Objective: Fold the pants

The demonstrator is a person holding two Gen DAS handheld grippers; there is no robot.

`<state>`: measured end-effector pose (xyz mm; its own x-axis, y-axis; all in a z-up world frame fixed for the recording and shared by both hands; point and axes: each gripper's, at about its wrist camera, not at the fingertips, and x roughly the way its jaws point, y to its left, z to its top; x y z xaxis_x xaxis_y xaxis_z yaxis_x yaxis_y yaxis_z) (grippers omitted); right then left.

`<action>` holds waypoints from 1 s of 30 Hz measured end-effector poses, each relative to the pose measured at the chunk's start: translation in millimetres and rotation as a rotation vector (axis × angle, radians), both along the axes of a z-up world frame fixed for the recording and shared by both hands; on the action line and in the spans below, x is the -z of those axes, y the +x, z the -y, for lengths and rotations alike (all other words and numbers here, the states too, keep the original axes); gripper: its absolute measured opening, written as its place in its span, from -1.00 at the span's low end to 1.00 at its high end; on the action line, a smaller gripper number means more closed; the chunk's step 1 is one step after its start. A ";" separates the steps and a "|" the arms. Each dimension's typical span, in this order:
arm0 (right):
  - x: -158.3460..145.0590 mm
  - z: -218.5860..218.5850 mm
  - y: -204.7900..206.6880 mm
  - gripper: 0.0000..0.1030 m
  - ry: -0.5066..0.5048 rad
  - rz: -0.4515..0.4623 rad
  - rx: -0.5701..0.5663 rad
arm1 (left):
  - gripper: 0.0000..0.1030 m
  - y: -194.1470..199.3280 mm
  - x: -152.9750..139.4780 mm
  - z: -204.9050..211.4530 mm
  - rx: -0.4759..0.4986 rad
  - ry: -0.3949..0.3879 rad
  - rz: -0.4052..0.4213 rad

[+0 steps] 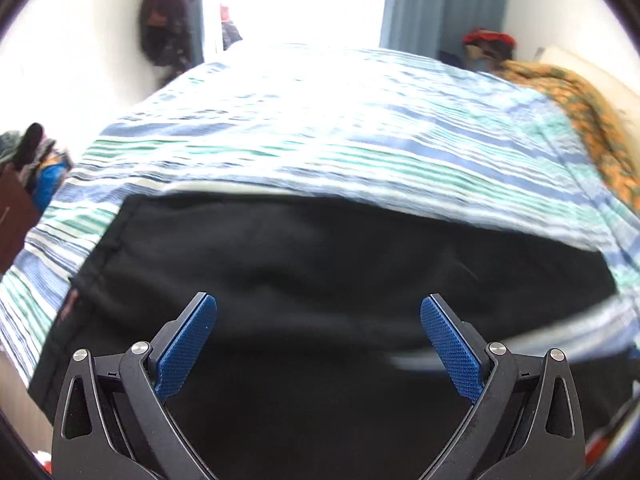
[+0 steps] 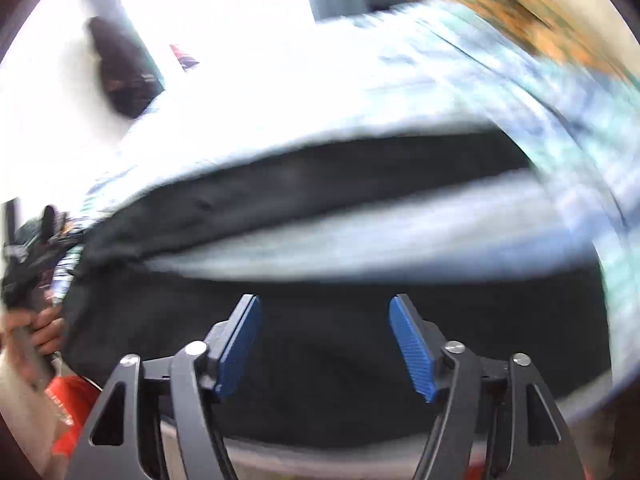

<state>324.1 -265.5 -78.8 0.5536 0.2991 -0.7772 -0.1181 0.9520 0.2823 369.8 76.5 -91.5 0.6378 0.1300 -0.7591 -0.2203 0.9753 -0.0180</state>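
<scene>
Left claw (image 1: 318,310) & right claw (image 2: 325,310) both gape wide, empty, above black pants (image 1: 320,272) on bed (image 1: 320,128). Between folds, I think; next: grab an edge.

Left gripper (image 1: 318,308): my jaws stand wide apart, angled downward, nothing between the blue pads.
Right gripper (image 2: 325,310): jaws parted, empty, tilted downward.
Left hand (image 2: 38,330): wrapped around its handle.

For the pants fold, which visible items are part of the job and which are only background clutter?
Job: black pants; left gripper, jaws open; right gripper, jaws open; striped bedsheet.
Lying about: orange blanket; red cloth pile; blue curtain; hanging dark clothes.
</scene>
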 end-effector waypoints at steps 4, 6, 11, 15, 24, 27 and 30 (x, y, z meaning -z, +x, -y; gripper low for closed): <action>-14.0 -81.0 71.2 0.48 0.021 0.036 -0.149 | 0.98 47.3 41.6 -33.0 -0.087 0.032 -0.084; -2.7 -116.1 98.1 0.48 0.037 0.027 -0.213 | 0.98 42.0 67.0 -49.3 -0.111 0.036 -0.136; 62.4 -149.2 131.4 0.48 0.142 -0.062 -0.361 | 0.99 16.5 108.3 -38.0 -0.083 0.149 -0.084; 107.3 -110.7 135.5 0.46 0.009 -0.110 -0.340 | 0.99 14.4 109.9 -41.6 -0.074 0.126 -0.074; 103.0 154.3 139.7 0.40 -0.292 -0.140 0.109 | 0.99 20.4 111.5 -43.5 -0.070 0.109 -0.043; 83.6 223.1 122.4 0.39 -0.285 -0.129 0.311 | 0.99 18.8 111.7 -40.9 -0.071 0.115 -0.046; 72.3 257.3 113.3 0.40 -0.155 -0.113 0.329 | 0.99 18.5 112.0 -39.4 -0.072 0.122 -0.046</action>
<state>437.4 -522.8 -151.1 0.5085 -0.0065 -0.8610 0.2250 0.9662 0.1256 388.4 115.8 -203.6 0.5886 0.2674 -0.7629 -0.2872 0.9513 0.1119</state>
